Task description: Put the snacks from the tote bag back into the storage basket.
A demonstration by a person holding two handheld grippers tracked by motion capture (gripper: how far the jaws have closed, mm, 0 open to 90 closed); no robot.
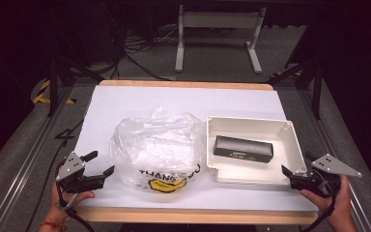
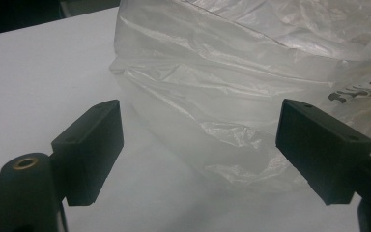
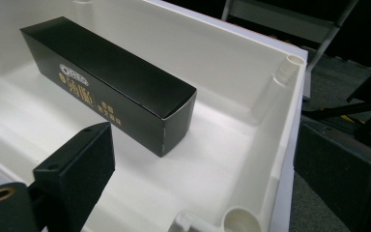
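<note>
High view had my right hand-held gripper sitting at the desk's near right corner, just outside the white tray's near right corner, jaws spread wide with nothing in them. The black box lay inside the tray, flat on its floor, ahead and to the left of that gripper, its long axis running roughly parallel to the desk's near edge, slightly skewed. In the right gripper view the box's short end faced toward me, and the tray wall ran between the two jaws, one inside, one outside. So I figured the next reach would have to clear that rim first, then come down across the box's narrow width. Room looked decent: bare tray floor on both long sides.

My left hand-held gripper was near the desk's near left corner, also open and empty, pointing at the crumpled plastic bag just beside it. The right one was clearly nearer the box.
</note>
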